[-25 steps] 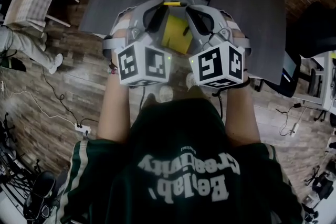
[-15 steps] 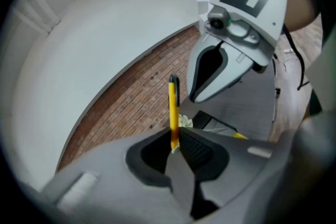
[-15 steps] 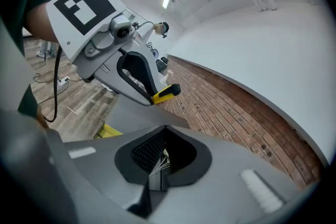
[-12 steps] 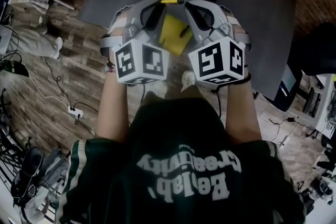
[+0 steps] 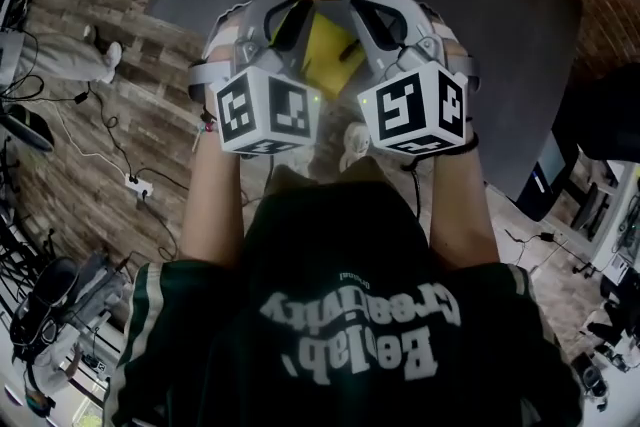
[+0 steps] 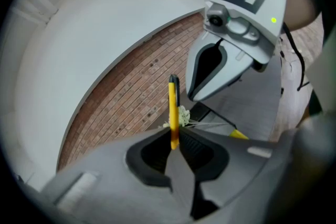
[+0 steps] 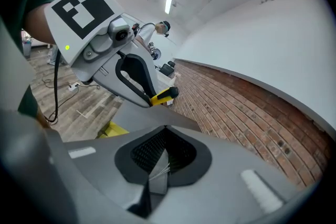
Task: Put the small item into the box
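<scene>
With the left gripper (image 6: pixel 173 140) jaws pinching the slim yellow item (image 6: pixel 171 105) above the far edge of the yellow box (image 5: pixel 330 63) on the worktop (image 5: pixel 490 25), and the right gripper (image 7: pixel 164 150) jaws pressed together empty, the carry looks nearly done; next comes lowering and releasing inside the box.

Upside-down white print on the sweatshirt (image 5: pixel 330 265) reads roughly "Beelab Creativity"

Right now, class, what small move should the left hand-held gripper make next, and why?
Probably lower the left hand-held gripper toward the yellow box on the dark table. Its jaws are shut on the thin yellow item, which is held up near the box, not yet in it. The right hand-held gripper is shut and empty.
</scene>
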Tool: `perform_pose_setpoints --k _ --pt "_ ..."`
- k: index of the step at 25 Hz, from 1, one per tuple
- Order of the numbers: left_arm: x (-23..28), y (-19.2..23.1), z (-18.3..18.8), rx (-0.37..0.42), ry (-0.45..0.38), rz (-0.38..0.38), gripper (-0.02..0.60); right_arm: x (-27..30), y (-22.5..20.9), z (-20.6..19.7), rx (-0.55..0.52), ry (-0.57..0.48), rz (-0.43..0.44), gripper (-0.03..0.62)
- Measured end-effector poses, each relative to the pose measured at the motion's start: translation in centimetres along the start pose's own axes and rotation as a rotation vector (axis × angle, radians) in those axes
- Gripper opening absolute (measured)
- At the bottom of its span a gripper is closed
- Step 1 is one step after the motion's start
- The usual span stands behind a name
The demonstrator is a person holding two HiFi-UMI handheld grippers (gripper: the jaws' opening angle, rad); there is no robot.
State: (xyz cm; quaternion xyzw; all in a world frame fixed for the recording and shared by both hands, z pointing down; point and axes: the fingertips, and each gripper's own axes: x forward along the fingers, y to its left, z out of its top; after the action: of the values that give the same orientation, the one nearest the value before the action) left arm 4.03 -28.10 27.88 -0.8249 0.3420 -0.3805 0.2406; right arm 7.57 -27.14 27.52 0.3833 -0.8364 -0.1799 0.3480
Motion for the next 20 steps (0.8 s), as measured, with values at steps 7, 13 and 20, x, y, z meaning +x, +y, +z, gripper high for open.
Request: perform_pose_setpoints --k 7,13,20 --pt "1.4 -1.2 -1.9 -0.03 0.044 -0.019 0.048 1.7 0.9 -1.2 0.01 -0.004 0.043 0.006" --pt "2.8 -2.1 -4.0 -0.057 0.075 -0.045 0.048 3.5 2.0 -2.7 0.029 0.016 0.078 0.006" --pt "4.4 -3.8 -6.8 -0.09 0.118 -0.083 0.048 5.2 3.5 -4.4 0.051 0.036 0.119 0.006"
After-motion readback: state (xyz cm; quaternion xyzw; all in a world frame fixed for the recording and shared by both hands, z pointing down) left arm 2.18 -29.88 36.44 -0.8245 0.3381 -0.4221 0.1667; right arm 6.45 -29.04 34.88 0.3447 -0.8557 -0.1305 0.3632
